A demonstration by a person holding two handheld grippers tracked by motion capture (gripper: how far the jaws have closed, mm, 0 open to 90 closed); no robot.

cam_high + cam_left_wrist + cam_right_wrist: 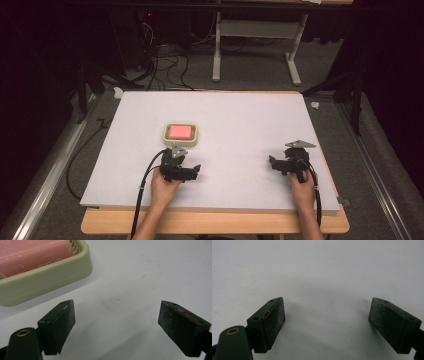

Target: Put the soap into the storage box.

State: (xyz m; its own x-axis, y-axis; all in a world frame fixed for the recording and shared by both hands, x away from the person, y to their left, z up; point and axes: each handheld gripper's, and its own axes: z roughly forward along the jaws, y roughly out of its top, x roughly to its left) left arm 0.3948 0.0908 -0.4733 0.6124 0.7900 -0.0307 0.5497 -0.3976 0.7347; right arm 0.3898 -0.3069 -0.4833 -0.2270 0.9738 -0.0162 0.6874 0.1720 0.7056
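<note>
Beside the soap dish [45, 277], left gripper [116, 320] fingers spread, empty; right gripper [327, 320] likewise.

From my seat I see a white board [240, 115] covering the tabletop [215, 222], whose pale wooden edge shows along the near side; grey carpet floor [250, 75] spreads beyond it; a light-coloured table frame [217, 55] stands at the back, two legs on flat feet; black cables [165, 60] tangle on the floor at the back left; metal rails [50, 165] run along the left and right sides; the surroundings fall into darkness, with light concentrated on the board.
</note>
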